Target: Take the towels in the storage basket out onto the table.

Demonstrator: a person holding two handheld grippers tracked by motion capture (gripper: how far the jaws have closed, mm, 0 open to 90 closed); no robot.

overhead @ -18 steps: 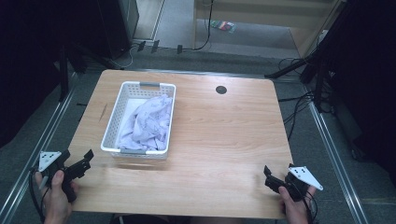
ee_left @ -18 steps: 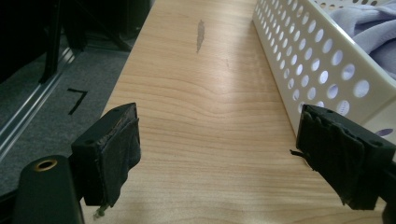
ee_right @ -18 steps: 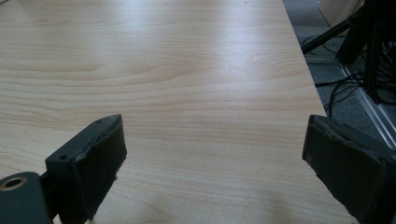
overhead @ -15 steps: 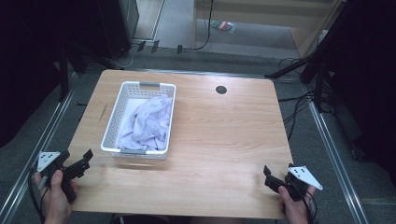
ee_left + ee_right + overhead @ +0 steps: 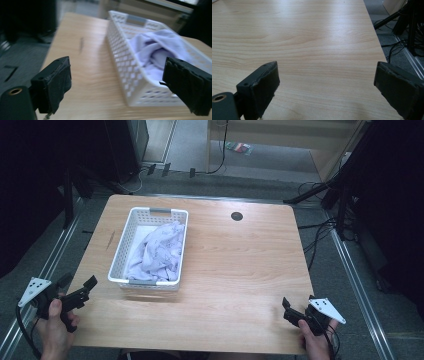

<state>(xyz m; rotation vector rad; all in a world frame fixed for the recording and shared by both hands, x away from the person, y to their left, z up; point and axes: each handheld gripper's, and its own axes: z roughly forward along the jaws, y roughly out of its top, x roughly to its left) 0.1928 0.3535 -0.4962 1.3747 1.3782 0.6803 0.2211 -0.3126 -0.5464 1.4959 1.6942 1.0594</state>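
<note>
Wooden table (image 5: 240,270), seen from above, with a white plastic basket (image 5: 131,226) on its left half, long side running away from the near edge. Inside the basket, a crumpled pale lilac cloth (image 5: 155,252), bunched toward the right wall and the near end, with bare white floor showing at the far left corner. Small dark round hole (image 5: 236,216) in the tabletop near the far edge, well apart from the basket.

Left gripper (image 5: 76,287) held in a hand (image 5: 55,327) at the near left corner, over the table's edge, jaws spread wide and gripping nothing, aimed toward the basket's near end. In the left gripper view, basket (image 5: 125,65) and cloth (image 5: 155,52) visible between and beyond the two black jaws, slightly blurred.

Right gripper (image 5: 288,310) held in the other hand (image 5: 315,342) at the near right corner, jaws likewise spread apart and empty. In the right gripper view, bare wood grain (image 5: 312,45) between the jaws, with the table's right edge and dark cables (image 5: 392,50) on the floor beyond.
</note>
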